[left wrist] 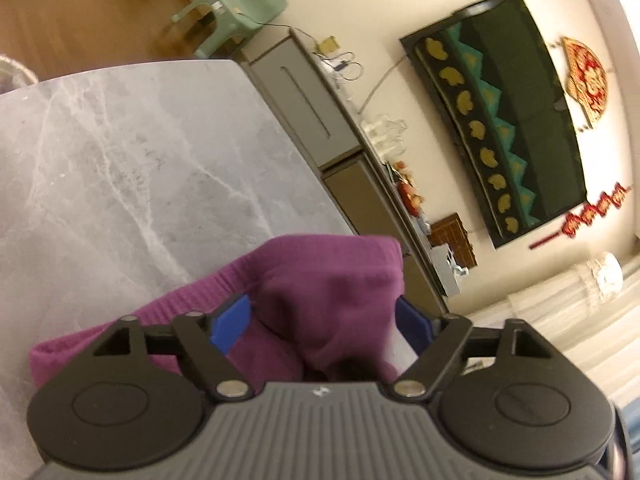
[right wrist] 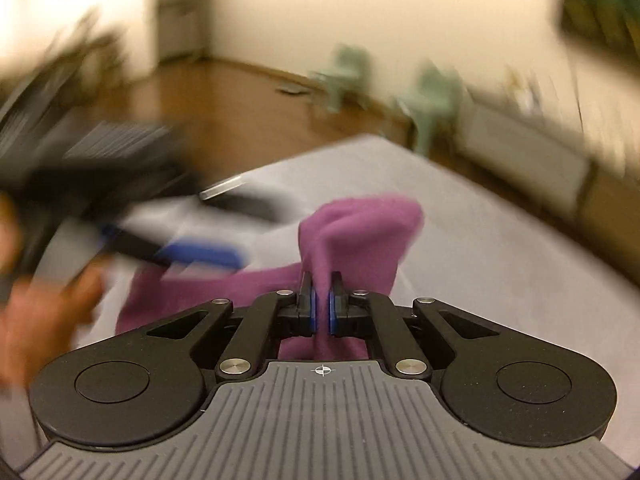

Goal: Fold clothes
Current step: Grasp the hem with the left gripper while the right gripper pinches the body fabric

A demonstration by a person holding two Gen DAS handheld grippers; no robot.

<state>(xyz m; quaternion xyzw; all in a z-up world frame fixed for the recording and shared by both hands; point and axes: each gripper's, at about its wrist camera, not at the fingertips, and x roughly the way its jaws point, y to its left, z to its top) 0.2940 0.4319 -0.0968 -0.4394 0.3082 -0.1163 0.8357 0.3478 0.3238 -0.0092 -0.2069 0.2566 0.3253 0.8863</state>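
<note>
The purple knitted garment (right wrist: 356, 236) lies bunched on the grey marble-patterned worktop (left wrist: 120, 152), one fold lifted off the surface. The right gripper (right wrist: 322, 304) is clamped on that raised fold, its blue pads pressed close with cloth between them. The left gripper (left wrist: 320, 320) stands wide apart with purple fabric bulging between its blue fingers (left wrist: 232, 322); it appears blurred at the left in the right wrist view.

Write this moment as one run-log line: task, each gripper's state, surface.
task: fold clothes | right gripper: shut on purple garment | left gripper: open around garment | surface: grey marble table
</note>
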